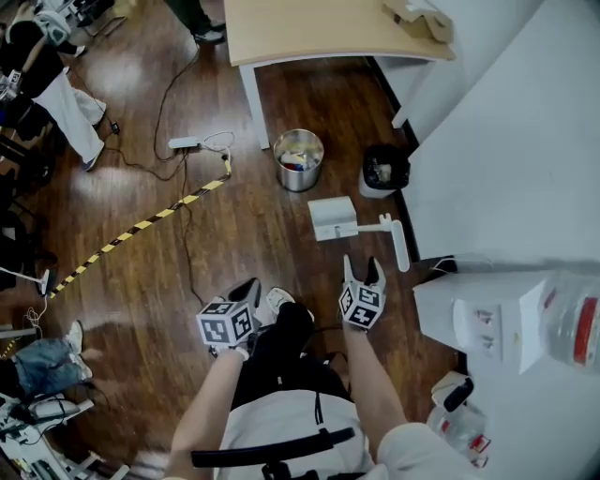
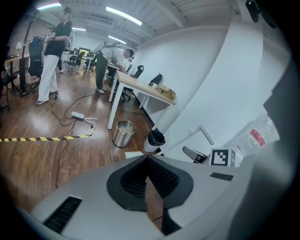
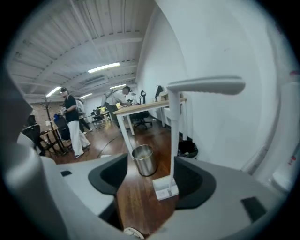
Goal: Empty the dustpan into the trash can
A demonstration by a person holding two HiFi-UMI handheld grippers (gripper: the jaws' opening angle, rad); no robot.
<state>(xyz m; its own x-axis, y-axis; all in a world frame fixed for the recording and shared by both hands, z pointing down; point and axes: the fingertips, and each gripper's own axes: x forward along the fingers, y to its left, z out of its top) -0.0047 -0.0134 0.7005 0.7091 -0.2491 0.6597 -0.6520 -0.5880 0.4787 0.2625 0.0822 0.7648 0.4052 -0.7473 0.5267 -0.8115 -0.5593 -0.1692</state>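
Observation:
The white dustpan (image 1: pixel 333 217) stands on the wood floor with its long handle (image 1: pixel 398 244) rising toward me. A little beyond it is the round metal trash can (image 1: pixel 299 159), which has rubbish inside. My right gripper (image 1: pixel 361 267) is just short of the handle, open. In the right gripper view the handle's pole (image 3: pixel 174 140) rises ahead of the jaws, close to the right pad, with the pan (image 3: pixel 166 187) and trash can (image 3: pixel 143 160) past it. My left gripper (image 1: pixel 246 286) hangs lower left, shut with nothing in it. In the left gripper view (image 2: pixel 147 161) the can (image 2: pixel 123 133) shows ahead.
A small black bin (image 1: pixel 385 171) sits against the white wall (image 1: pixel 487 169) right of the can. A wooden table (image 1: pixel 319 28) stands behind. A power strip (image 1: pixel 185 143), cables and yellow-black tape (image 1: pixel 141 225) cross the floor at left. People stand far back. A white box (image 1: pixel 487 319) is at right.

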